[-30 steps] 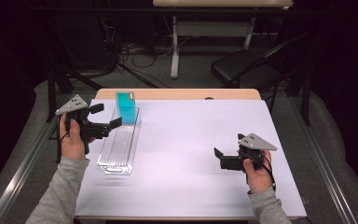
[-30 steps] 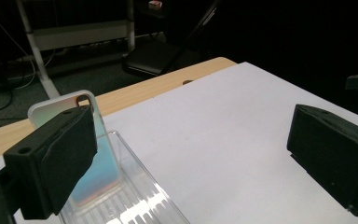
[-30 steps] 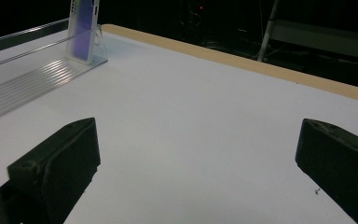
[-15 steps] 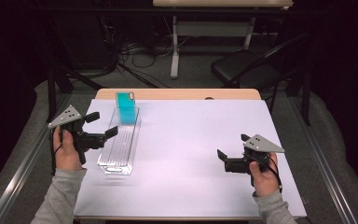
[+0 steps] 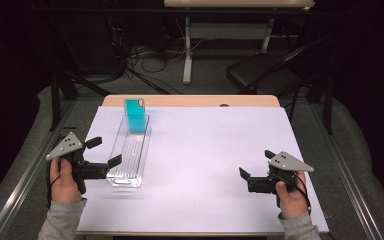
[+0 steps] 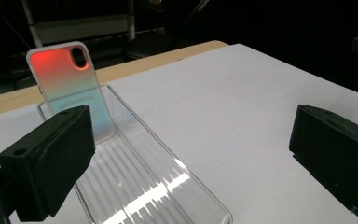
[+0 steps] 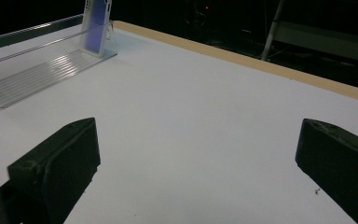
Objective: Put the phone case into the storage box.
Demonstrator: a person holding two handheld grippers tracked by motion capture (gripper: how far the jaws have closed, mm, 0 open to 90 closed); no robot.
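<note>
Left gripper view: the two black jaws of the left gripper (image 6: 191,154) stand wide apart and hold nothing; between them lies the near end of a clear ribbed tray (image 6: 154,186). At the tray's far end a phone case (image 6: 72,86) stands upright, its back glowing red at the top and fading to pale teal, with the camera cut-out near its upper edge. The high view shows the same case (image 5: 135,115) as plain teal, and places the left gripper (image 5: 102,152) just beside the tray's (image 5: 130,152) near left corner, at the table's (image 5: 205,150) left edge.

Right gripper view: the jaws of the right gripper (image 7: 198,172) are likewise spread wide and empty over bare white tabletop (image 7: 205,102), with the tray (image 7: 37,72) and case (image 7: 96,25) far off at upper left, the case seen edge-on. The high view puts this gripper (image 5: 255,165) near the table's front right corner, well apart from the tray.
</note>
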